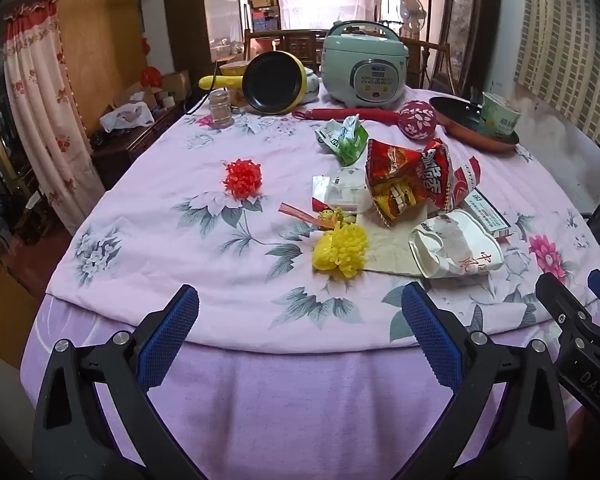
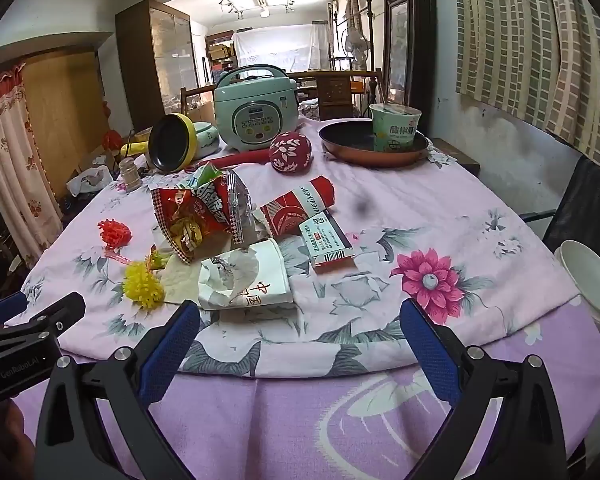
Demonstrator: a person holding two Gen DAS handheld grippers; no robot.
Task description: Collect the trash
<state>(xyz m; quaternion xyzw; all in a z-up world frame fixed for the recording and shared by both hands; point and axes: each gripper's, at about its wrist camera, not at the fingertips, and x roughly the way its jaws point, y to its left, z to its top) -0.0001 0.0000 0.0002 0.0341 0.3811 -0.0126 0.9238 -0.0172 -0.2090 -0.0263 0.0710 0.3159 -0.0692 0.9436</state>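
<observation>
- Pink floral cloth (image 1: 204, 248) covers a round table in a cluttered room, with a mint-green rice cooker (image 1: 366, 65) standing at the far side as the fixed mark.
- Trash lies heaped in front of the rice cooker, toward the viewer: a torn red snack bag (image 1: 404, 178) stands tallest, a crumpled green-and-white wrapper (image 1: 346, 138) sits between it and the cooker, and a crushed white paper cup (image 1: 454, 248) lies nearest the table's front edge.
- Partly hidden behind the snack bag in the left wrist view, a flattened red can (image 2: 300, 208) and a small printed box (image 2: 330, 242) show more clearly from the right wrist; the box's small print is too fine to read.
- Yellow pompom (image 1: 342, 250) and red pompom (image 1: 242, 178) lie left of the heap; a clear plastic piece behind the snack bag is hard to make out.
- Left gripper (image 1: 300, 320) hovers over the table's front edge, well short of the heap, its blue-padded jaws spread wide and holding nothing.
- Right gripper (image 2: 300, 332) hangs beside it, jaws likewise released and bare; the paper cup lies just beyond its left finger.
- Right of the rice cooker, a copper pan (image 2: 374, 150) carries a green noodle cup (image 2: 394, 126); a white bowl (image 2: 588, 276) is cut off at the frame's right edge.
</observation>
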